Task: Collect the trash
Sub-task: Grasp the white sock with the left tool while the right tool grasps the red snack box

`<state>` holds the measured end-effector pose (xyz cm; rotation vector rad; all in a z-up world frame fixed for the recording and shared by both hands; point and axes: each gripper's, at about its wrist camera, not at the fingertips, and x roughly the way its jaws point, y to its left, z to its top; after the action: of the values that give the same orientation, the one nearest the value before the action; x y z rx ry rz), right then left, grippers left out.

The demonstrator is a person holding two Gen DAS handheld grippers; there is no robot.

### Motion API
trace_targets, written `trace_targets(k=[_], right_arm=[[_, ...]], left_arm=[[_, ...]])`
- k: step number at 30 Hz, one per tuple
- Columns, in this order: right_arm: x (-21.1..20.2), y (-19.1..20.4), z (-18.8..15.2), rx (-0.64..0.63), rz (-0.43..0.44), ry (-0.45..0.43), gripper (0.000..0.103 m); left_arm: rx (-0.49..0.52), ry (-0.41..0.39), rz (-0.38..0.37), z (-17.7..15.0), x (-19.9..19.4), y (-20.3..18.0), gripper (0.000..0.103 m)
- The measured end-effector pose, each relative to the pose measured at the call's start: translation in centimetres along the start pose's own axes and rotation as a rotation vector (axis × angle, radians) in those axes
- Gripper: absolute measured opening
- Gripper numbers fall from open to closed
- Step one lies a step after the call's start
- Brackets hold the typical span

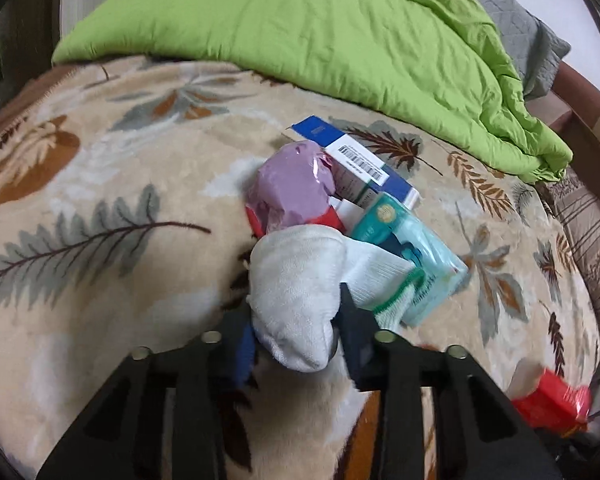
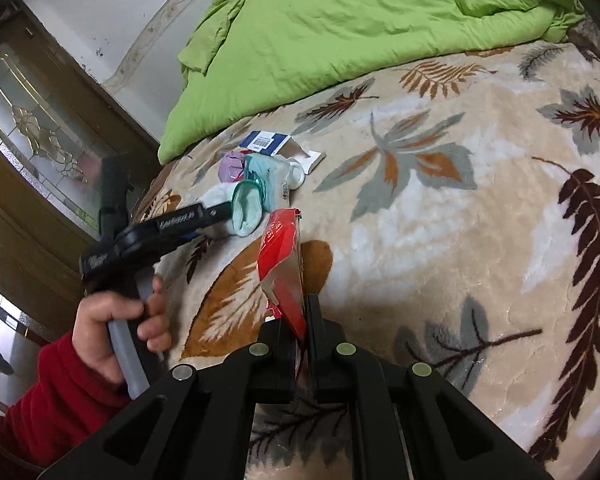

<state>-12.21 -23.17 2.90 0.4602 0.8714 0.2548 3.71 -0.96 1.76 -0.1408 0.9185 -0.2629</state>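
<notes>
My left gripper (image 1: 296, 312) is shut on a white sock with a green band (image 1: 300, 292), held just above the bed; the left gripper also shows in the right wrist view (image 2: 224, 213). Behind the sock lies a pile: a purple wrapper (image 1: 290, 184), a blue and white box with a barcode (image 1: 356, 160) and a teal plastic packet (image 1: 412, 248). The pile shows in the right wrist view too, with the box (image 2: 266, 141) at the back. My right gripper (image 2: 300, 312) is shut on a red snack wrapper (image 2: 282, 256), which also shows in the left wrist view (image 1: 548, 404).
The bed carries a beige leaf-patterned blanket (image 2: 440, 220). A rumpled green quilt (image 1: 320, 28) lies along the far side. A wooden door with patterned glass (image 2: 40, 140) stands left of the bed. A grey pillow (image 1: 532, 36) lies at the far right.
</notes>
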Motion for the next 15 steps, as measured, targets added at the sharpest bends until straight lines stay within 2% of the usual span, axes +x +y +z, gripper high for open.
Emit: trace_targets(k=[8,15], right_arm=[[-1.8,1.0,-0.9,-0.034,-0.064,-0.071,0.005],[-3.2,2.4,-2.3,-0.087,-0.086,-0.094,0.005]], left_arm=[[0.086,-0.085,0.005,-5.0,-6.1,-2.0,0.03],[0.17,-0.181,0.084,-9.7,-11.3,-3.4,0.03]])
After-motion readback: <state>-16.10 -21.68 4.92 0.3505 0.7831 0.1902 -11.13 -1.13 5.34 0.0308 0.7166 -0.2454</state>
